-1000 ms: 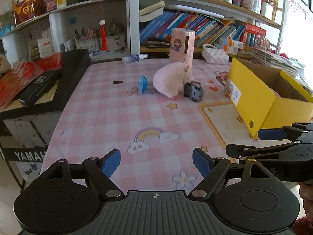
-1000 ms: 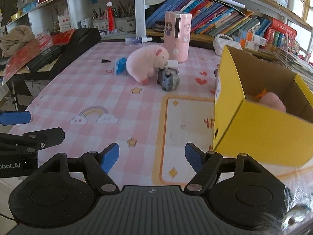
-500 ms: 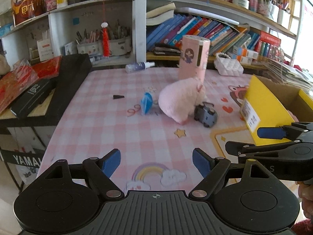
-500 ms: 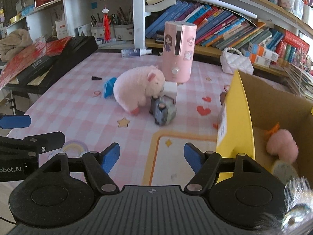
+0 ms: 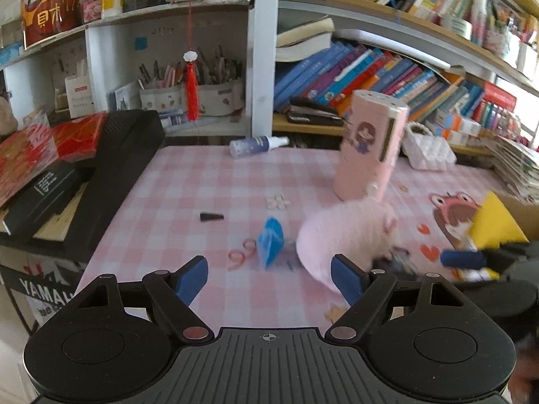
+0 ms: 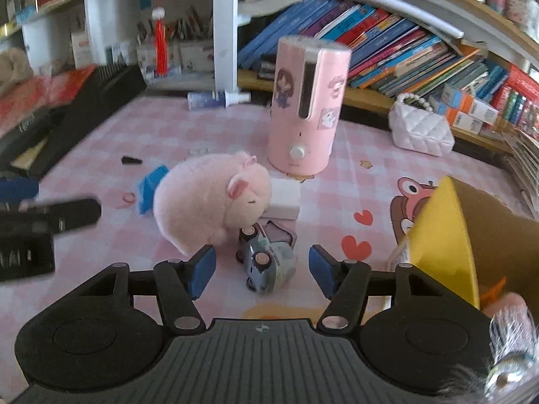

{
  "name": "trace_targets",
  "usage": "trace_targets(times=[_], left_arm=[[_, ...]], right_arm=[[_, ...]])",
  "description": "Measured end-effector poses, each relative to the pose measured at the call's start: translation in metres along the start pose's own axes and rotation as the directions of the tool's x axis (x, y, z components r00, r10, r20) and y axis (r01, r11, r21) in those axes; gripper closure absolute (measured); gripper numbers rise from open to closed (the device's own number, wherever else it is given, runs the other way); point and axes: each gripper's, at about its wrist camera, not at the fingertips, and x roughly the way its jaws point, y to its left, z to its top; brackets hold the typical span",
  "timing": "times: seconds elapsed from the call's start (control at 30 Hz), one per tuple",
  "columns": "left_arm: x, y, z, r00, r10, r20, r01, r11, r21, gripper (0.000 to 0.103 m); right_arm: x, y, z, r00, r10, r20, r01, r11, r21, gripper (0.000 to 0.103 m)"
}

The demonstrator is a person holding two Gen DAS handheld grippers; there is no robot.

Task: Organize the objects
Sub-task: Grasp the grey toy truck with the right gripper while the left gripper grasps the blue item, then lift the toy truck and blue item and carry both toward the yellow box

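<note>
A pink plush pig (image 6: 209, 202) lies in the middle of the pink checked table, also in the left wrist view as the plush pig (image 5: 343, 235). A small grey-blue toy car (image 6: 267, 262) lies on its side right in front of it. My right gripper (image 6: 261, 271) hangs just before the car; its jaws are closing, the car sits between them, and the pads do not touch it. My left gripper (image 5: 269, 281) is open and empty, short of a small blue pouch (image 5: 269, 244). The yellow cardboard box (image 6: 451, 235) stands at the right.
A tall pink cylinder appliance (image 6: 306, 111) stands behind the pig, a white block (image 6: 284, 198) beside it. A spray bottle (image 5: 257, 144), a white quilted purse (image 6: 421, 131), a black cone (image 5: 211, 216) and pink bands (image 5: 241, 254) lie around. A black keyboard (image 5: 111, 175) lines the left edge.
Both grippers have moved forward across the table toward the pig and car, which look larger and nearer. The right gripper's jaws have narrowed. The yellow box has slid to the right edge of both views.
</note>
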Motion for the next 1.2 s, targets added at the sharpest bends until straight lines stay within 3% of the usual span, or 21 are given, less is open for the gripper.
trace_targets(times=[0.27,0.47,0.73,0.87,0.97,1.2], left_arm=[[0.063,0.009,0.022,0.999,0.006,-0.050,-0.008,0.999,-0.047,0.030],[0.105,0.004,0.025,0.994,0.002,-0.112,-0.005,1.000,-0.026,0.035],[0.131,0.012,0.026,0.987,-0.024,-0.156,0.010,0.996,-0.085,0.038],[0.138,0.020,0.023,0.981,-0.057,-0.186,0.031,0.990,-0.137,0.061],[0.136,0.018,0.021,0.982,-0.023,-0.185,0.007,0.996,-0.084,0.079],[0.107,0.022,0.016,0.989,-0.001,-0.151,-0.008,0.998,-0.060,0.081]], right_arm=[[0.043,-0.005,0.010,0.997,-0.024,-0.076,0.022,0.999,-0.030,0.044],[0.059,-0.004,0.012,0.996,-0.006,-0.094,0.003,0.999,-0.036,0.045],[0.069,-0.005,0.010,0.993,0.009,-0.117,-0.011,1.000,-0.013,0.048],[0.071,-0.004,0.010,0.993,0.033,-0.112,-0.034,0.999,-0.008,0.054],[0.068,-0.005,0.010,0.994,0.050,-0.101,-0.050,0.999,0.003,0.055],[0.053,-0.006,0.010,0.995,0.070,-0.074,-0.069,0.997,0.020,0.055]])
